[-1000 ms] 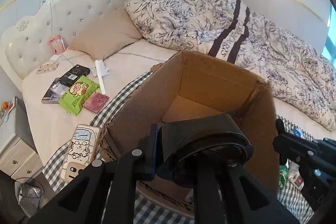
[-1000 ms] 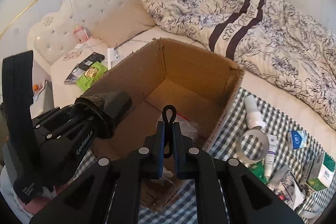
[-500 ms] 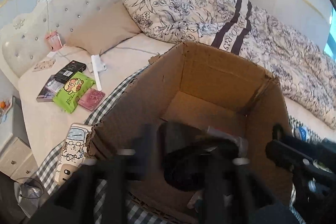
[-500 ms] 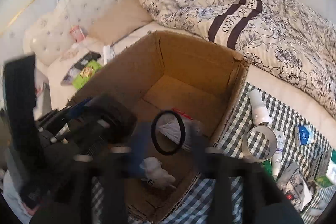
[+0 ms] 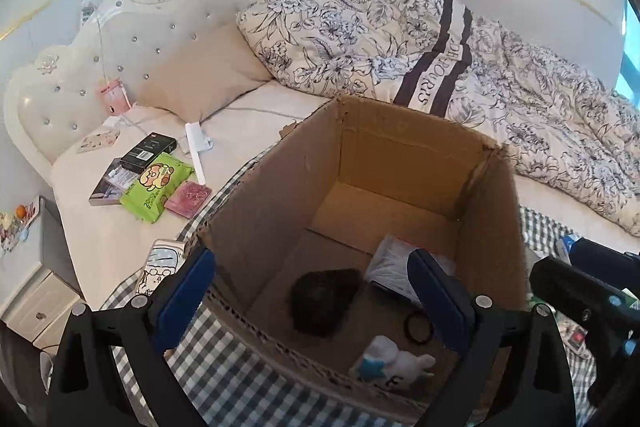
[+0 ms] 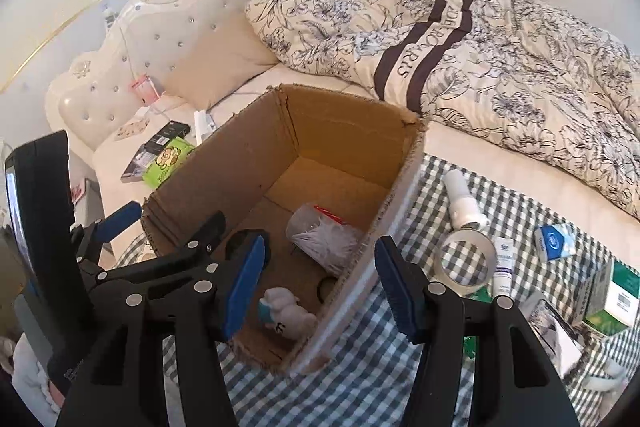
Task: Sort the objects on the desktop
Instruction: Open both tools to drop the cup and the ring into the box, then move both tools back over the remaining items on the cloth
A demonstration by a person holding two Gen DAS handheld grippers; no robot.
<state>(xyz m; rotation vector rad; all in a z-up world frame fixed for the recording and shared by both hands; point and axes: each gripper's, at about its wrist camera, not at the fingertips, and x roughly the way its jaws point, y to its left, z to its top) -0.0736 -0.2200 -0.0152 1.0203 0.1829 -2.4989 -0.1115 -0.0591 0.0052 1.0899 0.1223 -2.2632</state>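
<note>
Over the open brown cardboard box (image 5: 400,163) the left gripper (image 5: 312,291) hangs with jaws spread wide, empty. Inside lie a dark round hairbrush (image 5: 324,301), a thin black hair tie (image 5: 418,325) and a white plush toy (image 5: 396,365). Rightward, the right gripper (image 6: 320,285) gapes empty too, straddling the box's near wall.
</note>
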